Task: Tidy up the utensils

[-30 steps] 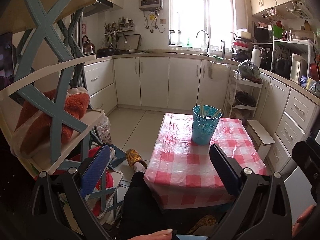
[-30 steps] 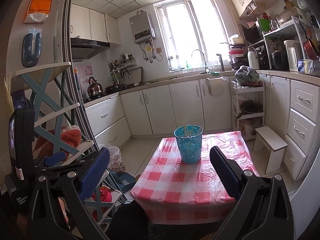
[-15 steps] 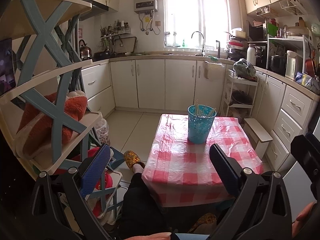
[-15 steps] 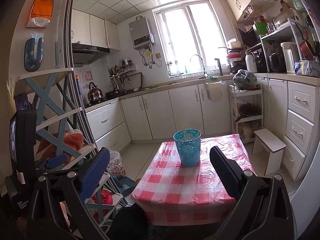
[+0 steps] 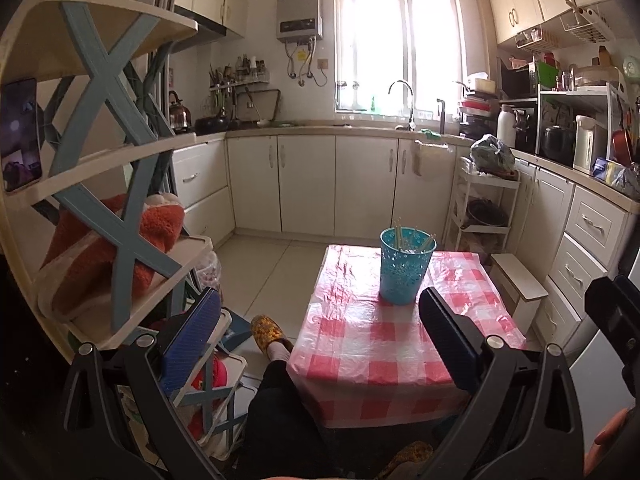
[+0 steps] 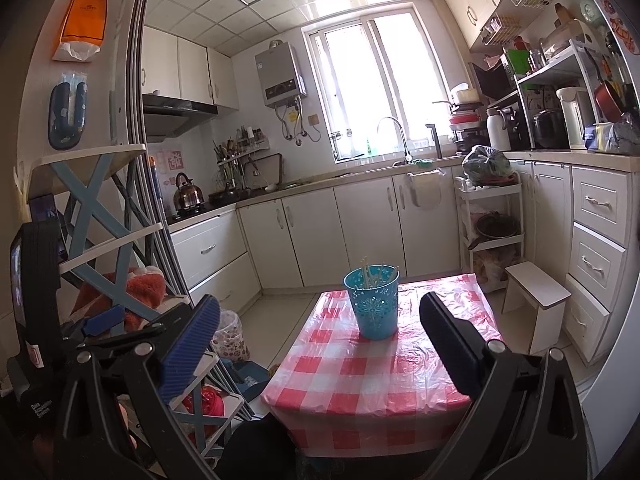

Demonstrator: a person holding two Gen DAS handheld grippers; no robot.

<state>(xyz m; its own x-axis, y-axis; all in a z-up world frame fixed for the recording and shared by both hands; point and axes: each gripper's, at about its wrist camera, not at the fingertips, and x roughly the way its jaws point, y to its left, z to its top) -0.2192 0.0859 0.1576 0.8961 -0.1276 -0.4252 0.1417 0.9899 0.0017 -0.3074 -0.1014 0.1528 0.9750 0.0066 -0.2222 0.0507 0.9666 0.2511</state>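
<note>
Both views have drawn back and lifted slightly, so the blue cup (image 5: 405, 267) sits smaller. It stands on the checked plastic surface (image 5: 384, 344), pale chopsticks (image 6: 370, 276) inside it, the sorting apparently done. Left gripper (image 5: 320, 338) and right gripper (image 6: 318, 338) hang before the cup, fingers spread wide, empty.

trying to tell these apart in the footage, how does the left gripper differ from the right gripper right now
The left gripper sits lower, so its view looks further down into the blue holder and onto the person's slipper. The right gripper is raised, with the holder seen side-on and more ceiling in frame. The left frames the table more squarely; the right sees it from further right. Both are open, empty, and aimed at the table.
</note>
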